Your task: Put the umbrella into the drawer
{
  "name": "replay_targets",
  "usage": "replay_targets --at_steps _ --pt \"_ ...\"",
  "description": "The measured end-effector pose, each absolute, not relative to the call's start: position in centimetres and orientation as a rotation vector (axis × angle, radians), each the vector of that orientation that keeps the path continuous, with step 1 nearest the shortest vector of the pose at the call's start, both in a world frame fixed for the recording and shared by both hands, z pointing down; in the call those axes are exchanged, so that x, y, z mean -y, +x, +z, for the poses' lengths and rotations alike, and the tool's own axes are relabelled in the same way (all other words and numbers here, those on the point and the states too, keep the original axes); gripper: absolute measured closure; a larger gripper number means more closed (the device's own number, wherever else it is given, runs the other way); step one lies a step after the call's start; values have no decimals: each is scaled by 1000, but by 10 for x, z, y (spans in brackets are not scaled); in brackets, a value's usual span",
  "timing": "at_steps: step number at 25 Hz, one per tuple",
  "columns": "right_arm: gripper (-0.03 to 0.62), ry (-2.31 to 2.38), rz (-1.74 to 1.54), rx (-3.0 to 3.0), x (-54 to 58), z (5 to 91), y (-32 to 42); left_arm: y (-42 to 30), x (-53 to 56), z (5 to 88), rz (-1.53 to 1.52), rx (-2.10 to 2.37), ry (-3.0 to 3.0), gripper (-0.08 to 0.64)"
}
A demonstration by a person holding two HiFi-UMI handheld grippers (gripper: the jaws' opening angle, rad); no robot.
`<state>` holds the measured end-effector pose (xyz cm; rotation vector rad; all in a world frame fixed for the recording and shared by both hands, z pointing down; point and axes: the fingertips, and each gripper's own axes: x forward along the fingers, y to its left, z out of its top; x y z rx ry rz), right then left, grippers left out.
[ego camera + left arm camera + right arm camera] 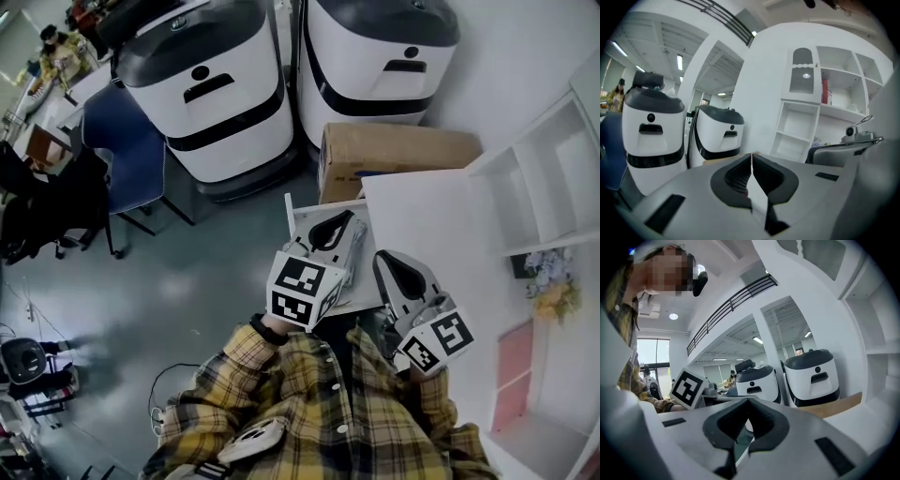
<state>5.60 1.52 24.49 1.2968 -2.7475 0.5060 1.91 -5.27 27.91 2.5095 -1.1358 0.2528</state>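
Head view showed the left gripper and the right gripper side by side, held up close in front of a person's yellow plaid shirt. Each carried its marker cube at the near end and pointed toward the far side. Left gripper view showed that tool's dark jaws clenched tip to tip with nothing between them. Right gripper view showed the right one's jaws likewise pressed together and empty.

Under the left gripper, what looked like a shallow white open drawer stuck out from the left side of a white flat-topped cabinet. The right gripper hung over the near left part of that cabinet top. The left gripper covered most of the drawer's inside, and where the umbrella lay could not be told from any view.

Just beyond the drawer stood a brown cardboard box. Farther off were two rounded white machines with black bands, one on the left and one on the right, close together. A blue padded chair stood on the grey floor to the far left. A white open shelf unit rose at the right, with a small bunch of pale flowers and a pink panel nearer along that side.
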Motion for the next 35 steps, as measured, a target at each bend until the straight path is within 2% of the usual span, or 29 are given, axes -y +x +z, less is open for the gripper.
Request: replay_targets --at_steps 5,12,25,35 --pt "577 1241 379 2830 -9 211 42 2 32 219 162 1214 2631 537" --pt "576 1165 333 2915 -8 191 28 -15 -4 182 71 1282 2677 538" --pt "577 1132 286 2929 -13 185 29 -9 -25 174 56 1226 2736 538" --pt "577 1181 311 2891 -12 195 41 1 -18 189 156 1144 2787 538"
